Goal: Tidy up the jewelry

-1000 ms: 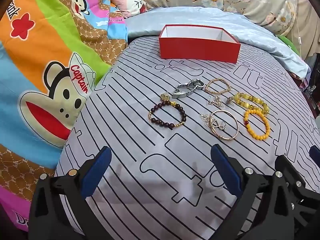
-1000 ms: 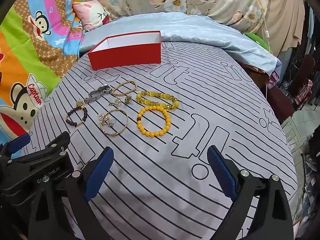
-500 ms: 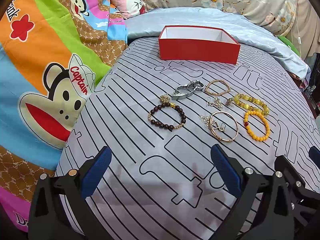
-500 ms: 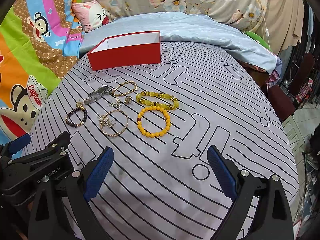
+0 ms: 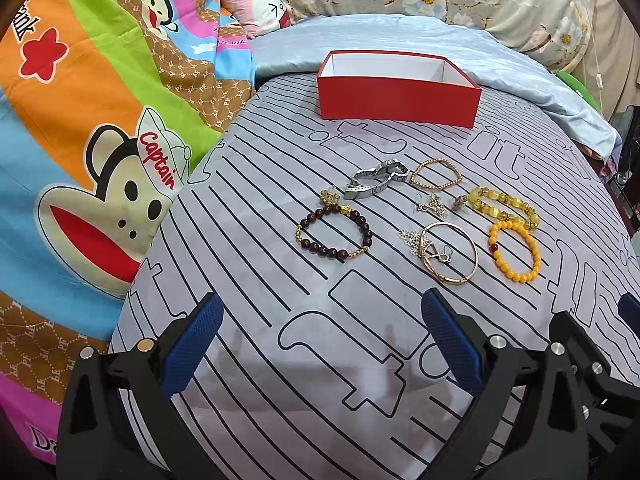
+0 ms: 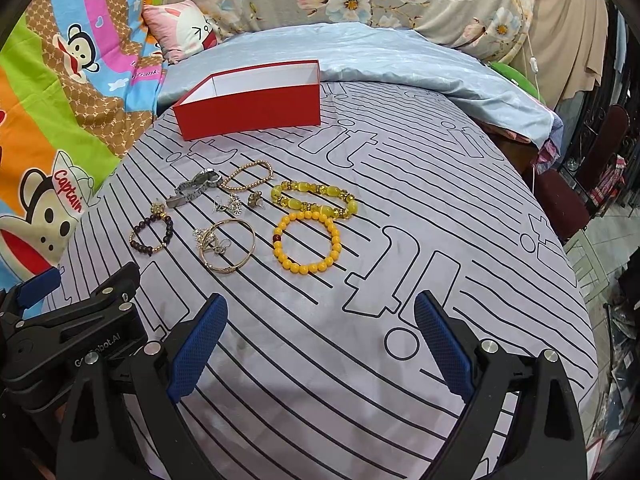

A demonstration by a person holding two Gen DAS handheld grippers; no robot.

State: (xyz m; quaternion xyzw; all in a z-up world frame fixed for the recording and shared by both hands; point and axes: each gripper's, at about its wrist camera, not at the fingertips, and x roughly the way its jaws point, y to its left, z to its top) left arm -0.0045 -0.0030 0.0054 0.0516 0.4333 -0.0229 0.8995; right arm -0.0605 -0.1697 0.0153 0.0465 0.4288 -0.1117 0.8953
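Currently nothing picked yet; all jewelry lies loose on the striped bedsheet (image 5: 248, 272), red box (image 5: 398, 98) sits beyond it, open top, looks empty from what shows of the white inside.

Left to right: left gripper (image 5: 320, 344) hovers near the sheet edge, jaws wide, holding nothing; dark bead bracelet (image 5: 335, 234) is farthest left of the pieces, closest to its line; silver watch (image 5: 376, 180) just behind it; gold bead chain (image 5: 436, 175) beside the watch; small earrings/charms (image 5: 430, 204) between chain and gold bangle (image 5: 450, 254); bangle has small bits lying in and against it; pale yellow-green bracelet (image 6: 314, 200) touches the orange-yellow bracelet (image 6: 306, 244) on the far right; right gripper (image 6: 320, 340) jaws also wide, empty, orange-yellow bracelet roughly ahead of it.

Judgement on the step: approach phase. Take the outliers first, dark bracelet for left, orange-yellow for right; pinch one side of the bead loop, not across the ring; come down near-vertical so the pads don't drag sheet fabric; lift slow on the right, neighbour bracelet is touching and could snag. Leave the bangle tangle and earrings for last; tiny, likely to slip.
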